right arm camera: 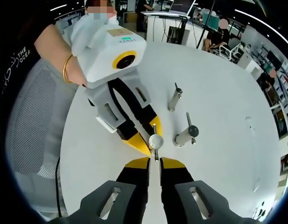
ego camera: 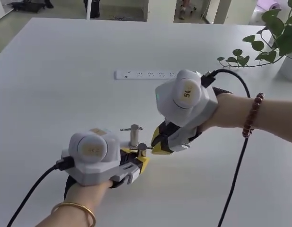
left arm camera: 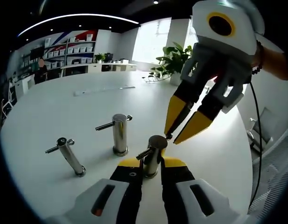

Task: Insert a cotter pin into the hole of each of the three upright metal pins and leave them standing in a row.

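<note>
Silvery and upright, the near metal pin [left arm camera: 154, 151] stands on the white tabletop [left arm camera: 50, 116], its lower part clamped between the jaws of the left hand-held gripper [left arm camera: 152, 164]. A cotter pin [right arm camera: 156, 151] passes through its head, one end pinched in the closed right hand-held gripper [right arm camera: 155, 162]. Just beyond, to the far left, stand the second metal pin [left arm camera: 119, 135] and third metal pin [left arm camera: 71, 157], each already carrying a cotter. A power strip [ego camera: 146, 74] lies farther off.

Metal pins [left arm camera: 119, 133] silver, table [ego camera: 65, 71] white; left tool [left arm camera: 151, 162] and right tool [right arm camera: 155, 162] are yellow-tipped.
</note>
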Tool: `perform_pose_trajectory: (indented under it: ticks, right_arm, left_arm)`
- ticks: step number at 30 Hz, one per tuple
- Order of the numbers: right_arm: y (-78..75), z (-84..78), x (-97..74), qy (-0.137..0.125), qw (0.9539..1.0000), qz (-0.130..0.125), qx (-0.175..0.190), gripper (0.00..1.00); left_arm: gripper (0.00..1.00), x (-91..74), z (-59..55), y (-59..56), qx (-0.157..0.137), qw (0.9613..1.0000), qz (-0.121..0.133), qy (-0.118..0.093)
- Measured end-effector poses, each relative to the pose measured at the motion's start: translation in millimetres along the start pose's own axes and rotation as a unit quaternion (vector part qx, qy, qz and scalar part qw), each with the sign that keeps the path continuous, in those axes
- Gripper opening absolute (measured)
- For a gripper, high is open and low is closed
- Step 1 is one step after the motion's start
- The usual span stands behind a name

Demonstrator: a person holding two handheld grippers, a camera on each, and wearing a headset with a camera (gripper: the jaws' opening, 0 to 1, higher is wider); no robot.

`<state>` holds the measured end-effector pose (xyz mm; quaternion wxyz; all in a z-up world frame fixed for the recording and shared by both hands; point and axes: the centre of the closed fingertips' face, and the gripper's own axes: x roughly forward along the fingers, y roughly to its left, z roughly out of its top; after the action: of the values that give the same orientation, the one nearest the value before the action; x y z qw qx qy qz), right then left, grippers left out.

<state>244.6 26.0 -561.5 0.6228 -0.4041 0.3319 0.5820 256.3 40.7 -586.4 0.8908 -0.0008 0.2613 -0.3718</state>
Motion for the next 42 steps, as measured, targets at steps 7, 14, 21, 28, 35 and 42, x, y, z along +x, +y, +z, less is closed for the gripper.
perform_pose_trajectory:
  ticks: [7,14,21,28,35,42]
  right_arm:
    - [-2.2,2.1,0.4,-0.003,1.0000,-0.006,-0.001,0.00]
    - [-0.8,6.8,2.6,-0.008,1.0000,-0.005,-0.003,0.00]
    - [-0.1,6.9,2.3,-0.008,0.9999,-0.004,-0.009,0.00]
    - [0.7,13.4,0.9,-0.029,0.9996,0.000,-0.001,0.05]
    - [1.9,18.6,1.3,-0.043,0.9990,0.001,0.014,0.13]
    - [-4.8,27.8,6.8,-0.069,0.9960,-0.002,0.057,0.14]
  left_arm:
    - [0.13,0.2,-0.3,-0.4,-0.005,1.0000,0.001,0.000]
    - [0.13,0.0,-1.1,-1.0,-0.013,0.9999,0.002,-0.002]
    - [0.13,0.5,-2.2,-1.2,-0.019,0.9998,0.003,-0.002]
    - [0.17,-0.1,-11.8,-0.1,-0.009,0.9997,0.013,0.021]
    - [0.23,-7.1,-12.0,4.0,0.000,0.9994,0.021,0.026]
    - [0.26,-12.7,-9.8,7.9,0.007,0.9995,0.021,0.025]
